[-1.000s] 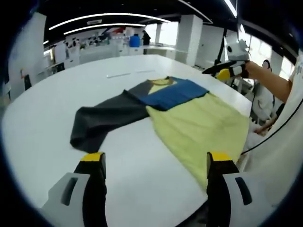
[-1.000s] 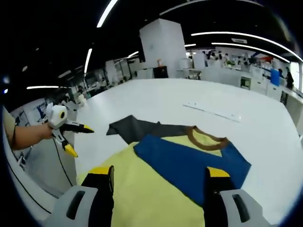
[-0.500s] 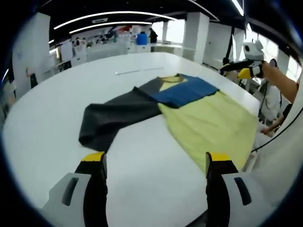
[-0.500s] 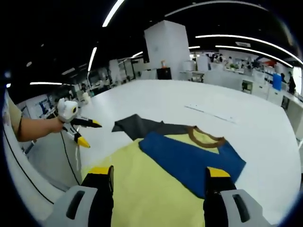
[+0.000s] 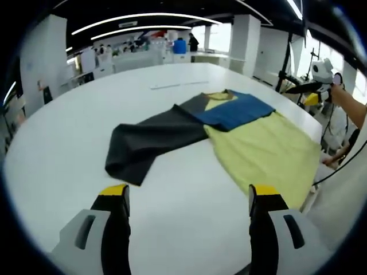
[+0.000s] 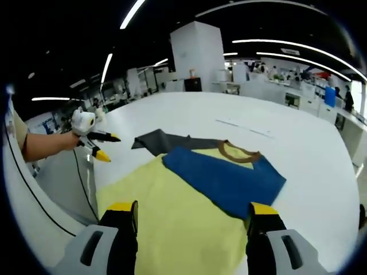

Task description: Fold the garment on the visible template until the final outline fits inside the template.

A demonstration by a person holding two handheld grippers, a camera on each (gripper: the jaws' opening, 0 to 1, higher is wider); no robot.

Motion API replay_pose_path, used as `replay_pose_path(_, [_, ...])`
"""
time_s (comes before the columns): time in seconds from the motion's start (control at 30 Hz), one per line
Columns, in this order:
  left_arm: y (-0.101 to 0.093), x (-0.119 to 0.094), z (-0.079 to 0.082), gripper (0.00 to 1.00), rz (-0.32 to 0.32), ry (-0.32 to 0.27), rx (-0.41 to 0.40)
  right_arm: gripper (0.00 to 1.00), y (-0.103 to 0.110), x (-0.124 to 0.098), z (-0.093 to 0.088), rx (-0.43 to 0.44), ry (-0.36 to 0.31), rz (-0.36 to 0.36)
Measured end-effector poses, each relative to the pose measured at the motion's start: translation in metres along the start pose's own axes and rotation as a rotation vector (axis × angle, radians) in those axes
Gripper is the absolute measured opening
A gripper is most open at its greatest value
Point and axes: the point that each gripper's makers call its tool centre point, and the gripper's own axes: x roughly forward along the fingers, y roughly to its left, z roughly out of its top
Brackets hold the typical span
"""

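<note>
A shirt lies flat on the white table [image 5: 69,132]. Its yellow body [image 5: 269,152] reaches the near right edge, a blue sleeve [image 5: 235,112] is folded across the chest, and a dark grey sleeve [image 5: 149,140] stretches out to the left. My left gripper [image 5: 188,195] hovers open short of the grey sleeve's cuff, holding nothing. In the right gripper view, my right gripper [image 6: 192,212] stands open above the yellow body [image 6: 172,200], with the blue sleeve [image 6: 223,177] and brown collar [image 6: 232,150] beyond. Each gripper also appears in the other's view, hand-held and open: the right gripper [image 5: 298,94] and the left gripper [image 6: 109,146].
Thin pale marks [image 5: 172,86] lie on the table beyond the collar; they appear as faint lines [image 6: 241,127] in the right gripper view. A cable [image 6: 80,183] hangs off the table edge near the person's arm. Office desks and pillars stand far behind.
Both cameras have drifted a little, so the shirt sits slightly differently in each view. The shirt itself has not moved. Both grippers stay open and empty.
</note>
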Motion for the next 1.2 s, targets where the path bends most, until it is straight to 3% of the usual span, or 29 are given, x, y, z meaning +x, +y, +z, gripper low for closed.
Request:
replay_pose_path(0.73, [0.028, 0.004, -0.006, 0.79, 0.075, 0.019, -0.035, 0.76, 0.001, -0.026, -0.031, 0.038, 0.017, -0.031])
replay_pose_path(1.2, [0.049, 0.014, 0.002, 0.65, 0.117, 0.017, -0.061, 0.76, 0.002, -0.034, -0.050, 0.059, 0.046, -0.035])
